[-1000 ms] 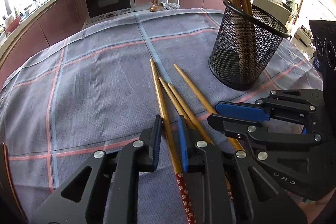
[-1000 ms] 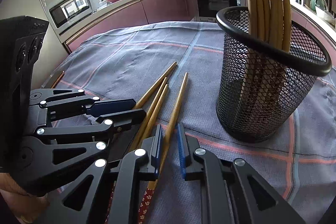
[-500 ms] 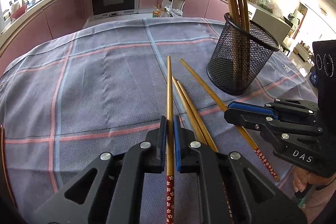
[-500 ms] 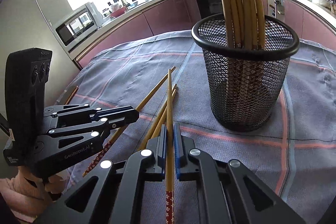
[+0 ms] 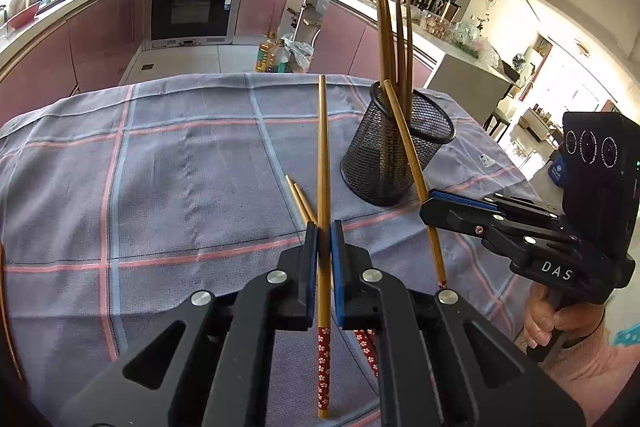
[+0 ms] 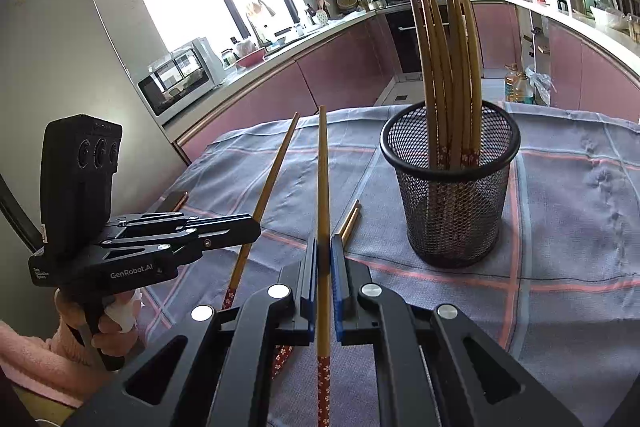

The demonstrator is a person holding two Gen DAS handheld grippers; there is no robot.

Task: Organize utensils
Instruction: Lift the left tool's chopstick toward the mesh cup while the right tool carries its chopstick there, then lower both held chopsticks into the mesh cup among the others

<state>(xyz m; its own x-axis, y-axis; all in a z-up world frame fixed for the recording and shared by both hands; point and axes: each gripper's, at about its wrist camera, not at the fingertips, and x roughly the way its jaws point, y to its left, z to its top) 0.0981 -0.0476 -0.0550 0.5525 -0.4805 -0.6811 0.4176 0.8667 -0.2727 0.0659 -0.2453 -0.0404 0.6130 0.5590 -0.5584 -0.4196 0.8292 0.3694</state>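
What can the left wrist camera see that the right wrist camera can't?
Only the left wrist view shows the right gripper from the side, shut on its chopstick. Only the right wrist view shows the microwave and the left gripper from the side. Both show the mesh holder full of chopsticks and two loose chopsticks on the cloth.

Your left gripper (image 5: 324, 241) is clamping a chopstick (image 5: 322, 163) lengthwise above the plaid cloth (image 5: 160, 167). Your right gripper (image 5: 430, 203) is gripping a second chopstick (image 5: 408, 155) slanting across the mesh holder (image 5: 394, 163), while two more chopsticks (image 5: 300, 197) are lying beneath.
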